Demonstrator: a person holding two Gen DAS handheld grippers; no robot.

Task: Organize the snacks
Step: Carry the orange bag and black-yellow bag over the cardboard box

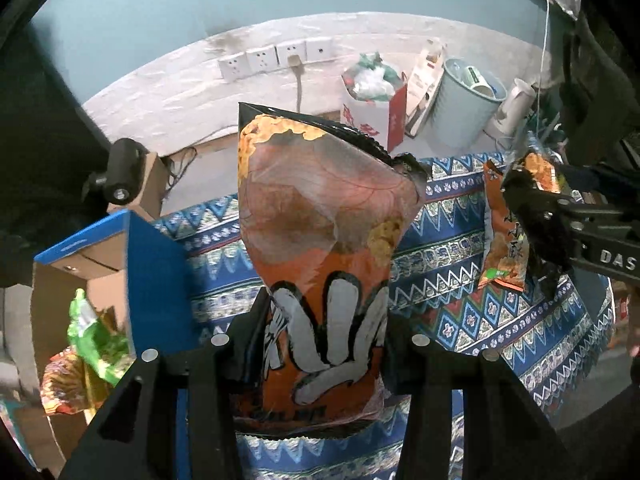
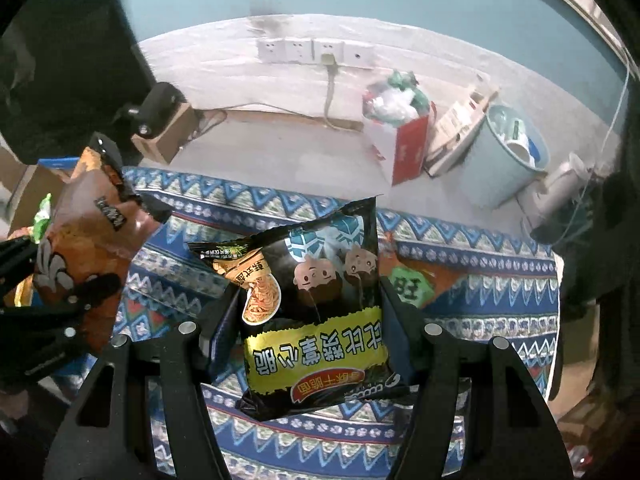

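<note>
My left gripper [image 1: 320, 344] is shut on a tall orange snack bag [image 1: 320, 240] with white brush lettering, held upright above the patterned blue cloth [image 1: 460, 320]. It also shows in the right wrist view [image 2: 80, 240] at the left. My right gripper [image 2: 312, 320] is shut on a black and yellow noodle snack pack [image 2: 316, 320], held above the cloth; it shows at the right of the left wrist view [image 1: 536, 216]. Another orange snack pack [image 1: 504, 240] lies on the cloth beyond it. An open blue cardboard box [image 1: 152, 272] at the left holds green and orange packs [image 1: 92, 340].
An orange pack with a green label [image 2: 412, 284] lies on the cloth behind the noodle pack. Beyond the table stand a red and white bag [image 2: 400, 136], a pale blue bin [image 2: 508, 152] and a small cardboard box [image 2: 168, 132]. Wall sockets [image 2: 312, 52] sit on the far wall.
</note>
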